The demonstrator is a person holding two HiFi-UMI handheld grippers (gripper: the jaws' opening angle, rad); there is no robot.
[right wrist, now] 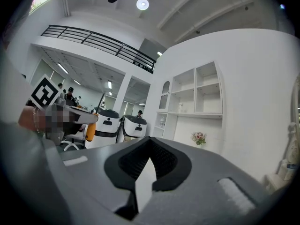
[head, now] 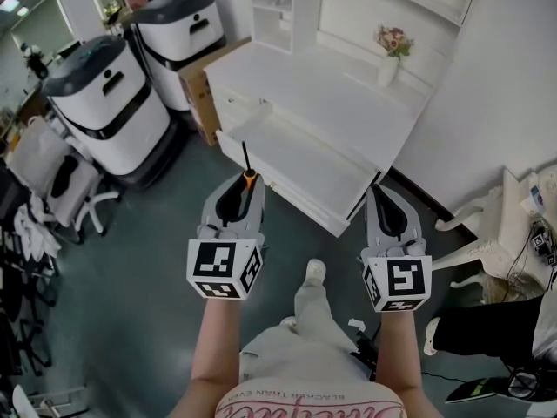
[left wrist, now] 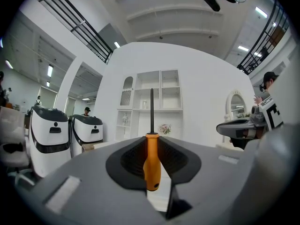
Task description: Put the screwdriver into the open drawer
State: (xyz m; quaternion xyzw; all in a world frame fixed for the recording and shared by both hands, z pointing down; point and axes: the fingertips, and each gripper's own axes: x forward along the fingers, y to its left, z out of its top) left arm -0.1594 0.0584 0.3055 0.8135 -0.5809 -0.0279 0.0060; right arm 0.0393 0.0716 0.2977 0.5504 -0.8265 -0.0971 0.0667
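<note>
While the drawer stands open, screwdriver clamped in left fingers, right fingers closed.

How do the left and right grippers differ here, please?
The left gripper is shut on the orange-handled screwdriver; the right gripper is shut on nothing. The left gripper is by the left end of the open drawer, the right gripper by its right corner. Both face the white cabinet.

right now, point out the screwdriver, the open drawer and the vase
screwdriver (left wrist: 152,161), left gripper view, orange handle
drawer (head: 305,159), head view, bare bottom
vase (head: 388,72), head view, white body
</note>
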